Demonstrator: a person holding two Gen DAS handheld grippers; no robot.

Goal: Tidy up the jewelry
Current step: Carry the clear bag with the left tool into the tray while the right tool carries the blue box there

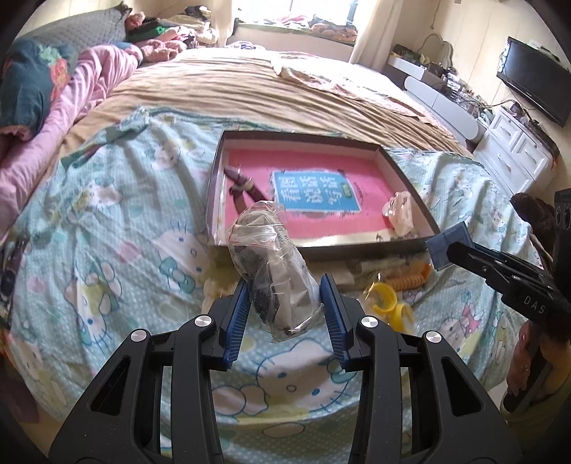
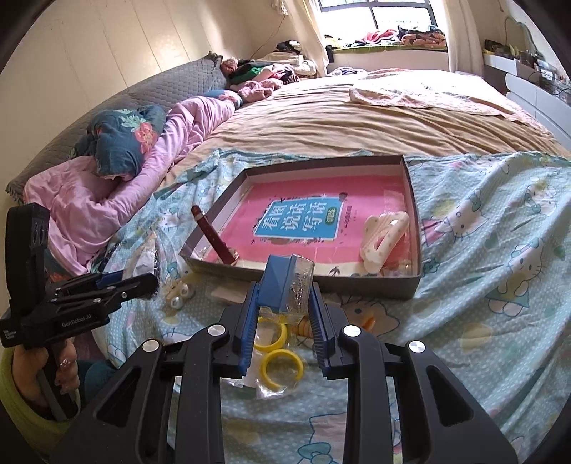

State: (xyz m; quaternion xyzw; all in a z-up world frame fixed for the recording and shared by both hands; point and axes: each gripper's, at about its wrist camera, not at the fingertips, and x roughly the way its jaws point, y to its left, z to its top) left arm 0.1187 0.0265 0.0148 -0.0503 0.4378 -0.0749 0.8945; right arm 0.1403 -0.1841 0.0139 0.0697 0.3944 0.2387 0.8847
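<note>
Bright daylight from blown-out window (image 2: 374, 16); soft shadows, fisheye-bent dark corners

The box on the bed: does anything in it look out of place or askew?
The dark red watch strap stands tilted in the box, leaning on its left wall with one end poking above the rim, not lying flat like the cream hair clip.

The tray (image 2: 414, 228) has a pink floor; the bedsheet (image 2: 481, 250) is pale green with cartoon cats; the rings (image 2: 282, 364) are yellow.
</note>
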